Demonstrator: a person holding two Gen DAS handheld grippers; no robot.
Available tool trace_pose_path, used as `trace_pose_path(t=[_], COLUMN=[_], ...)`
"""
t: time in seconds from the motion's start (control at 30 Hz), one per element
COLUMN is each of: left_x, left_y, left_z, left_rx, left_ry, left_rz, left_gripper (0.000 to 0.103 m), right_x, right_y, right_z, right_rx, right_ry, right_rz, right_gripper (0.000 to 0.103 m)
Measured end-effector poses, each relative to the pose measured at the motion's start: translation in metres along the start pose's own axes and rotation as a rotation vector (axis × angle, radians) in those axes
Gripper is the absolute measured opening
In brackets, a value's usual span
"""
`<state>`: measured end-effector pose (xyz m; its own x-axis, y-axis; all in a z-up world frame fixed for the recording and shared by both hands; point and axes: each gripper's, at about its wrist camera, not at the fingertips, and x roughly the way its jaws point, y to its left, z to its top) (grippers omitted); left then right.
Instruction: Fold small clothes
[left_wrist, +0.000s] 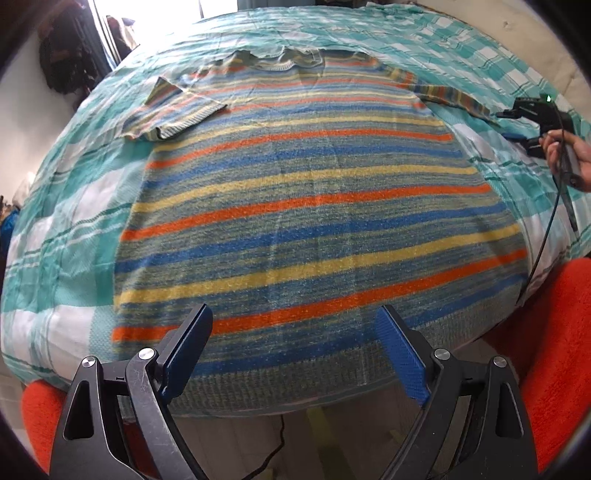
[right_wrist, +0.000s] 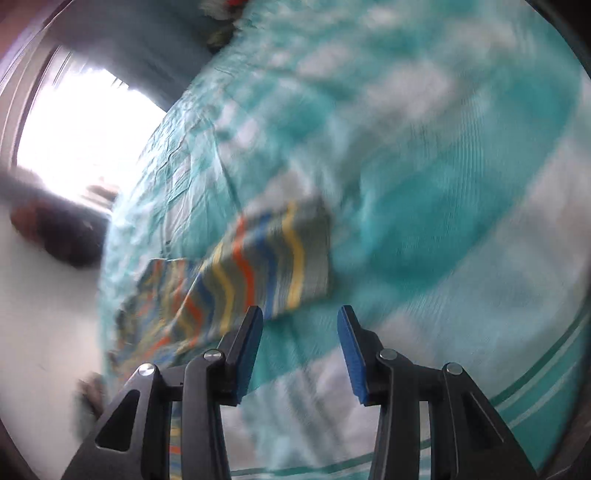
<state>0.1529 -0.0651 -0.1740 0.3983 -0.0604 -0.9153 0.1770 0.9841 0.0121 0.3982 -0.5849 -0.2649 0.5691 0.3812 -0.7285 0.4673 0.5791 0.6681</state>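
A striped knit sweater (left_wrist: 303, 206) in orange, blue, yellow and grey-green lies flat on the bed, hem toward me. Its left sleeve (left_wrist: 173, 110) is folded in over the body; its right sleeve (left_wrist: 454, 98) stretches out to the right. My left gripper (left_wrist: 295, 332) is open and empty just above the hem. My right gripper (right_wrist: 301, 332) is open and empty, hovering over the bedspread just right of the right sleeve's cuff (right_wrist: 280, 258); that view is blurred. The right gripper also shows in the left wrist view (left_wrist: 532, 122), held in a hand by the sleeve end.
The bed is covered by a teal and white checked bedspread (left_wrist: 74, 221). An orange cloth (left_wrist: 554, 332) lies at the bed's near edge on both sides. A cable (left_wrist: 546, 229) hangs from the right gripper. A bright window (right_wrist: 81, 129) and dark hanging clothes (left_wrist: 70, 55) are at the left.
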Motion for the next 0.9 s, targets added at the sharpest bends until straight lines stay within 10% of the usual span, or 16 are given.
trace_pose_path(t=[0.13, 0.23, 0.67, 0.77, 0.9], left_x=[0.002, 0.001, -0.005, -0.005, -0.002], left_y=[-0.001, 0.002, 0.004, 0.009, 0.007], left_z=[-0.002, -0.003, -0.002, -0.002, 0.0], left_rx=[0.004, 0.0, 0.012, -0.004, -0.014], left_ry=[0.009, 0.016, 0.001, 0.008, 0.026], left_rz=[0.007, 0.018, 0.027, 0.025, 0.022], left_gripper=[0.091, 0.091, 0.091, 0.091, 0.091], right_x=[0.025, 0.027, -0.002, -0.029, -0.008], right_y=[-0.014, -0.015, 0.018, 0.038, 0.094], right_z=[0.001, 0.002, -0.016, -0.023, 0.002], right_rx=[0.151, 0.184, -0.037, -0.151, -0.354], right_ry=[-0.097, -0.154, -0.205, -0.341, -0.249], right_rz=[0.074, 0.022, -0.297, -0.433, -0.259], right_gripper=[0.038, 0.003, 0.017, 0.021, 0.027])
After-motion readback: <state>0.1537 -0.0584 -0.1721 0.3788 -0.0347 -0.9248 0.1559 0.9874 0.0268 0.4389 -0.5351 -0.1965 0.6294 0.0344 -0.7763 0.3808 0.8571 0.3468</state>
